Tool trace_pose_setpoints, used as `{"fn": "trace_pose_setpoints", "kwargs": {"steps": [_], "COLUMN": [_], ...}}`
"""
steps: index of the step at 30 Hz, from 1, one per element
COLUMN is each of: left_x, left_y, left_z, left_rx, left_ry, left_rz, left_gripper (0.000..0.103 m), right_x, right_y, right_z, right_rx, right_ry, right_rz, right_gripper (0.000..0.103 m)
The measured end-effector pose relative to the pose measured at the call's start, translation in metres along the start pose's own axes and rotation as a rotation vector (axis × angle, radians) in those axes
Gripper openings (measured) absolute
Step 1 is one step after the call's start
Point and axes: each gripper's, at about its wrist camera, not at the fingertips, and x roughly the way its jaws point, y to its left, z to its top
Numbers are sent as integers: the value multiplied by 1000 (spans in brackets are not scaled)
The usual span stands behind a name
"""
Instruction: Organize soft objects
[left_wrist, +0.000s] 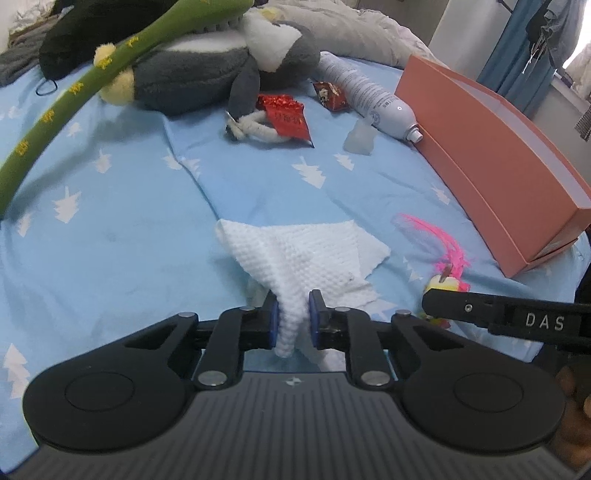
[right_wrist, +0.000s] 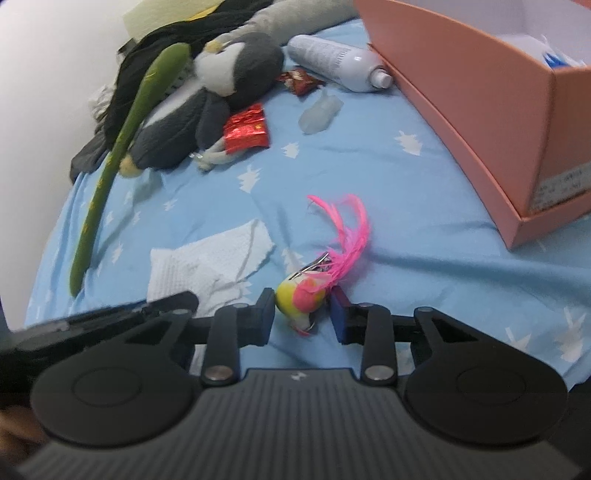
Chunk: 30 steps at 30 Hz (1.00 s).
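Left gripper (left_wrist: 291, 317) pinching bunched waffle-textured white cloth (left_wrist: 306, 251) on blue sheet (left_wrist: 129, 206); right gripper (right_wrist: 303, 314) jaws spread around fuzzy pink-feathered bird toy (right_wrist: 301, 295), left pad touching

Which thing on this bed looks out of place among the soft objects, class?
The white spray can lying on its side against the salmon-pink cardboard box. It is hard, not soft, and its translucent plastic cap lies loose on the blue tree-print bedsheet beside it.
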Motion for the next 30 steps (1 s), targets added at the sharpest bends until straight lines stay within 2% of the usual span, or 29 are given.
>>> {"fn": "trace_pose_setpoints", "kwargs": {"steps": [9, 16, 30], "left_x": [-24, -41, -79], "left_y": [-3, -10, -38], "left_z": [-5, -6, 18], "left_rx": [-61, -101, -76], "left_ry": [-18, -38, -142], "left_rz": [32, 44, 14], "left_gripper": [12, 11, 11], "right_x": [-15, -34, -76], "right_y": [14, 14, 17], "right_z": [2, 7, 27], "right_rx": [-123, -169, -239], "right_ry": [-10, -42, -105], "right_rz": [-1, -16, -11], "right_gripper": [35, 35, 35]}}
